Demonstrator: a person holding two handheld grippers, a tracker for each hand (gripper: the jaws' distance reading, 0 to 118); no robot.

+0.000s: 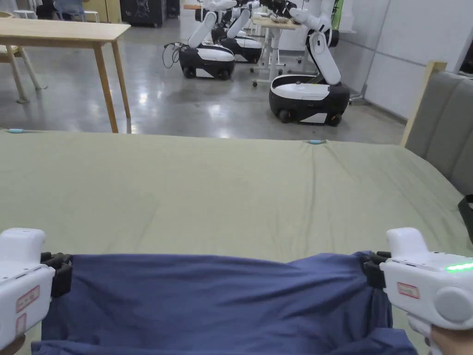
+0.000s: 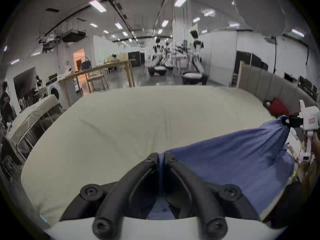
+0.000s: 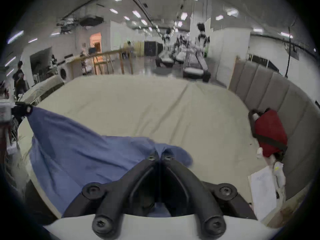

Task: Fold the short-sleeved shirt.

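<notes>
A blue short-sleeved shirt (image 1: 217,305) hangs stretched between my two grippers at the near edge of a bed covered in a pale green sheet (image 1: 221,194). My left gripper (image 1: 62,272) is shut on the shirt's left end; in the left gripper view the blue cloth (image 2: 233,159) is pinched between its black jaws, at the left gripper (image 2: 160,155). My right gripper (image 1: 372,268) is shut on the shirt's right end, and in the right gripper view the fabric (image 3: 83,153) bunches at the right gripper (image 3: 159,156). The shirt's top edge sags slightly in the middle.
A grey padded headboard (image 1: 443,125) borders the bed on the right, with a red bag (image 3: 269,133) and a white paper (image 3: 261,191) beside it. Beyond the bed stand a wooden table (image 1: 64,34) and several wheeled robots (image 1: 305,92) on a shiny floor.
</notes>
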